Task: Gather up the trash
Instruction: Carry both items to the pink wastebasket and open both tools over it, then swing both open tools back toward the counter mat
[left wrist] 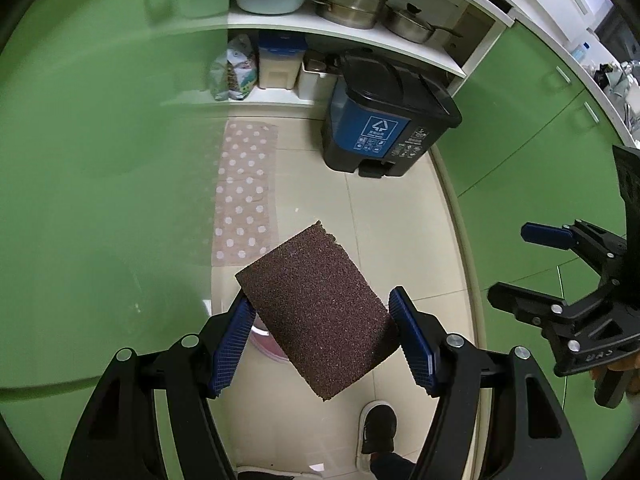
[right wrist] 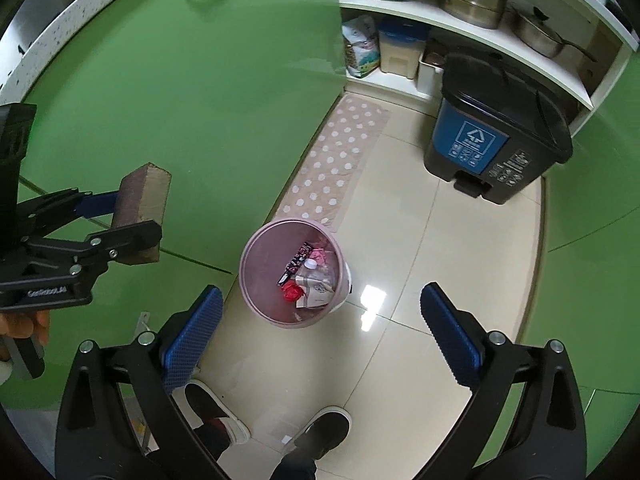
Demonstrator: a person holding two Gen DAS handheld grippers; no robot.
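Observation:
My left gripper (left wrist: 322, 332) is shut on a brown scouring sponge (left wrist: 316, 312) and holds it high above the floor. The sponge hides most of the pink waste bin (left wrist: 266, 340) below it. In the right wrist view the left gripper (right wrist: 124, 220) with the sponge (right wrist: 142, 212) hangs at the left, up and left of the pink bin (right wrist: 294, 272). The bin stands on the tiled floor and holds wrappers, paper and a bottle. My right gripper (right wrist: 320, 328) is open and empty above the floor just in front of the bin; it also shows in the left wrist view (left wrist: 524, 268).
A black and blue pedal bin (right wrist: 496, 128) stands shut at the back right by white shelves with pots (right wrist: 476, 0). A pink dotted mat (right wrist: 336, 164) lies along the green cabinets (right wrist: 160, 100). The person's shoes (right wrist: 320, 432) are at the bottom.

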